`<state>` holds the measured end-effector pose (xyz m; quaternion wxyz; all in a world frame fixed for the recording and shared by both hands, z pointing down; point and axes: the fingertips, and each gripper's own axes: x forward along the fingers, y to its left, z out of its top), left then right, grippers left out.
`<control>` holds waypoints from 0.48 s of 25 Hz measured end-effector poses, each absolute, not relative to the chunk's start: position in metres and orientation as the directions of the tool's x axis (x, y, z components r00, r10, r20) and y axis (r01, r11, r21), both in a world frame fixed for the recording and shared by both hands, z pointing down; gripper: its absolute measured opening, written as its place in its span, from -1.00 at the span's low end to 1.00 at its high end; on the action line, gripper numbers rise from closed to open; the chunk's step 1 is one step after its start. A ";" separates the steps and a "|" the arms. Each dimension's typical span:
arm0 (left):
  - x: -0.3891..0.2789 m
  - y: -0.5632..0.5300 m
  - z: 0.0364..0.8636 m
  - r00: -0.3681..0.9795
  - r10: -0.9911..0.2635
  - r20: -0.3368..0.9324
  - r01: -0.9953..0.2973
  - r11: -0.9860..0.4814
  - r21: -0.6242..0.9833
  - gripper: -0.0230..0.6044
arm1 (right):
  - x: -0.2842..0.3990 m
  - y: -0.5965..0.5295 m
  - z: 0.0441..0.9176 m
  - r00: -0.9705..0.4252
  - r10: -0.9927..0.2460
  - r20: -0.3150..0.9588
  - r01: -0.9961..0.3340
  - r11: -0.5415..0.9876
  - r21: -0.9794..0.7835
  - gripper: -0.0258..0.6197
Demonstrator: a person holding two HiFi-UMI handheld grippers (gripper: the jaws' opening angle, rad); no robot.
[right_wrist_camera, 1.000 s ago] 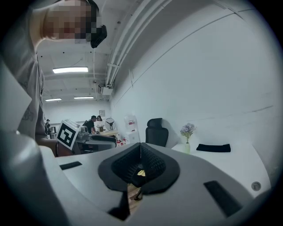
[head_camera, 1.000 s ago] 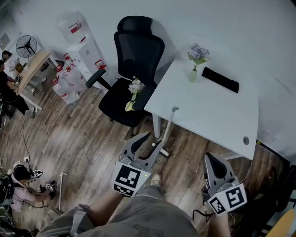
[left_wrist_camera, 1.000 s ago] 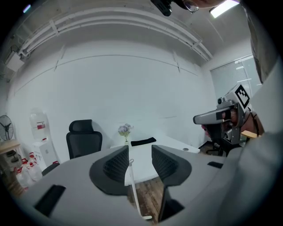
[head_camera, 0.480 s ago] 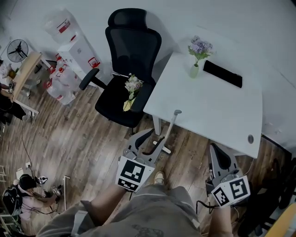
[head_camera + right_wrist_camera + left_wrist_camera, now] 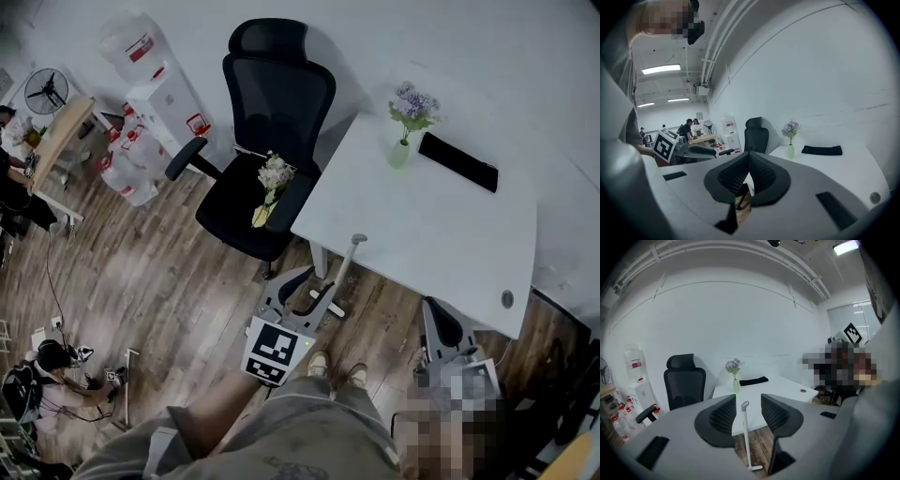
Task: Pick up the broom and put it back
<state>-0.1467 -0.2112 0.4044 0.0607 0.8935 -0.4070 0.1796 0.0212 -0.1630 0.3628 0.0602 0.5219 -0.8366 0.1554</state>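
The broom (image 5: 343, 274) is a thin white stick with a small flat head on the wood floor. It leans against the front edge of the white table (image 5: 441, 234). My left gripper (image 5: 316, 281) is open just short of the broom's lower half and touches nothing. In the left gripper view the broom (image 5: 746, 437) stands in the gap between the jaws, farther off, beyond the left gripper (image 5: 747, 401). My right gripper (image 5: 433, 307) hangs near the table's right front corner, shut and empty. The right gripper (image 5: 749, 157) has its tips together.
A black office chair (image 5: 267, 141) with a flower bunch (image 5: 272, 183) on its seat stands left of the table. On the table are a vase of purple flowers (image 5: 408, 122) and a black pad (image 5: 457, 161). A water dispenser (image 5: 169, 103) and people are at the far left.
Both grippers have sunk and eased forward toward the table and the broom. The left jaws stay open and the right jaws stay shut.
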 end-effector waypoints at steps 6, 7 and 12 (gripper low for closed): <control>-0.134 -0.227 0.442 0.583 -0.705 0.403 -0.767 -0.641 -0.012 -0.28 | 0.035 -0.175 0.383 -0.469 -0.839 0.276 -0.881 0.420 -0.219 -0.83; -0.131 -0.230 0.451 0.580 -0.701 0.416 -0.766 -0.643 -0.016 -0.27 | 0.037 -0.178 0.388 -0.472 -0.835 0.281 -0.879 0.421 -0.224 -0.83; -0.124 -0.250 0.500 0.533 -0.715 0.452 -0.793 -0.609 -0.027 -0.26 | 0.041 -0.187 0.415 -0.483 -0.816 0.317 -0.874 0.430 -0.225 -0.83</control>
